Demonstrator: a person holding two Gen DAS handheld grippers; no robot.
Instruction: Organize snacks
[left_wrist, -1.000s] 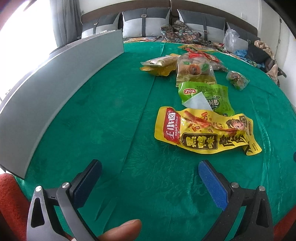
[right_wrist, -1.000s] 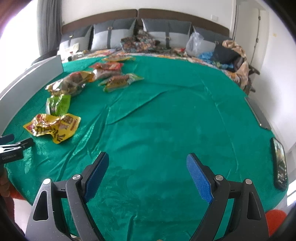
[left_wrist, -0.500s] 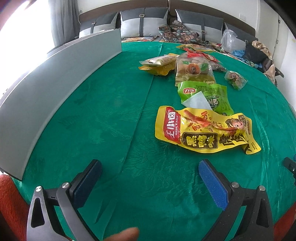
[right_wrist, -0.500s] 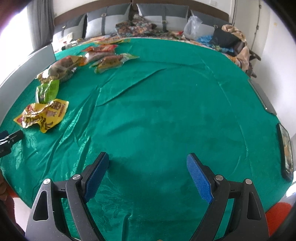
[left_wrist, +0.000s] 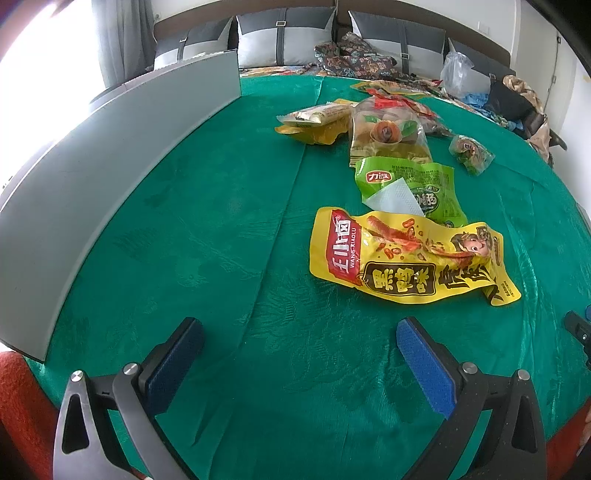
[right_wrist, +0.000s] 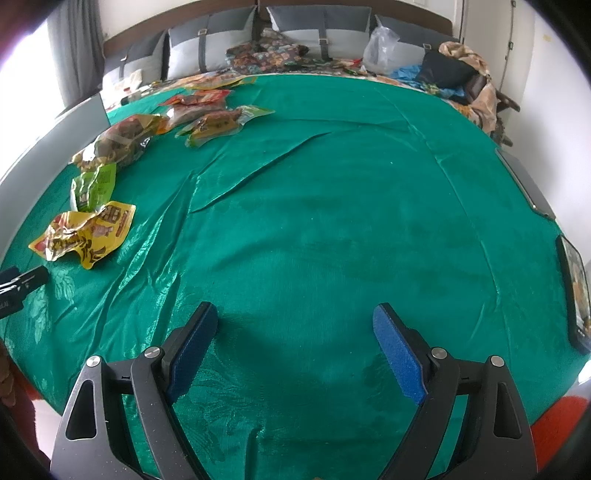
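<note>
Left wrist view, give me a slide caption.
Open left hand-held gripper above the green cloth, facing a yellow snack bag and a green one behind it.

yellow snack pouch (left_wrist: 410, 258) | flat | touching green pouch (left_wrist: 413, 188)

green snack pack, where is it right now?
Left wrist view, right of centre: the green snack pack lies on the green cloth, just beyond the yellow pouch and before the clear fruit bag.
</note>
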